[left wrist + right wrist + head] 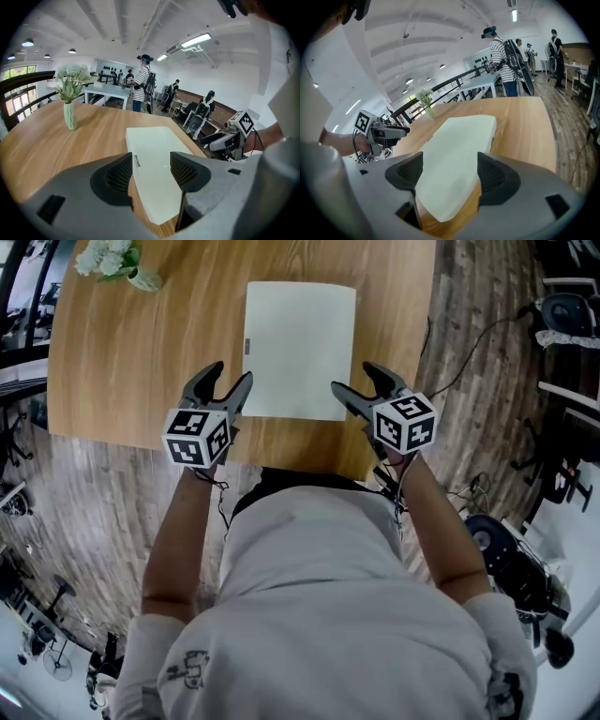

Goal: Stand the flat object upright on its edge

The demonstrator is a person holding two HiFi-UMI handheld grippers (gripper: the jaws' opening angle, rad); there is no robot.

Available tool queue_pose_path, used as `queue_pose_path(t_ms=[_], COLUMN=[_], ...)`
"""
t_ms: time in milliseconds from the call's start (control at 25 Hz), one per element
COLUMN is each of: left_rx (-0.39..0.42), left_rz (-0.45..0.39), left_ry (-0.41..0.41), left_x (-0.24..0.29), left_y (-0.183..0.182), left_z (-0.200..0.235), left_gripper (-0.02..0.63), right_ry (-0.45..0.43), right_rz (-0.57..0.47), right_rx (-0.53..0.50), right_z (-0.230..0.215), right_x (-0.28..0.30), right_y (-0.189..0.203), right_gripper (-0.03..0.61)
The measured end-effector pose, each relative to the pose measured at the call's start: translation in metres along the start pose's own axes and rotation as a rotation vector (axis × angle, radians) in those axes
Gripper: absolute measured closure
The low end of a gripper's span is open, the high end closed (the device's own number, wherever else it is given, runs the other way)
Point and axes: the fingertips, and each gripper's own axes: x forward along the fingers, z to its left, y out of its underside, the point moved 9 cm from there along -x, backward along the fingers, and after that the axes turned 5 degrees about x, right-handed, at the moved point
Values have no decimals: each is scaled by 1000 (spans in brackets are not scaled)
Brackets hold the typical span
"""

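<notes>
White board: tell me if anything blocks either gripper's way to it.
Nothing visible does. The board lies flat on the table, and the left gripper and right gripper, both open, are at its near corners. The vase stands far off.

The board (300,348) is cream-white, the table (122,362) tan wood-grain, the vase (70,116) pale green.
</notes>
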Motion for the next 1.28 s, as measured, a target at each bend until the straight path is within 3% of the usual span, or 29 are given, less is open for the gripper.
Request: queue_pose_path(t_ms=[640, 960, 1280], left_rx=[-41, -114, -118], left_rz=[174, 211, 247], left_ry=[12, 86, 151], left_x=[77, 98, 110], left_y=[35, 39, 37], left_z=[38, 53, 38], left_gripper=[356, 356, 393], right_ry=[42, -11, -26], right_rz=[103, 138, 167], right_rx=[87, 183, 179], right_z=[-57, -64, -77], right_x=[64, 88, 81], right_y=[14, 20, 22], right_gripper=[207, 235, 235])
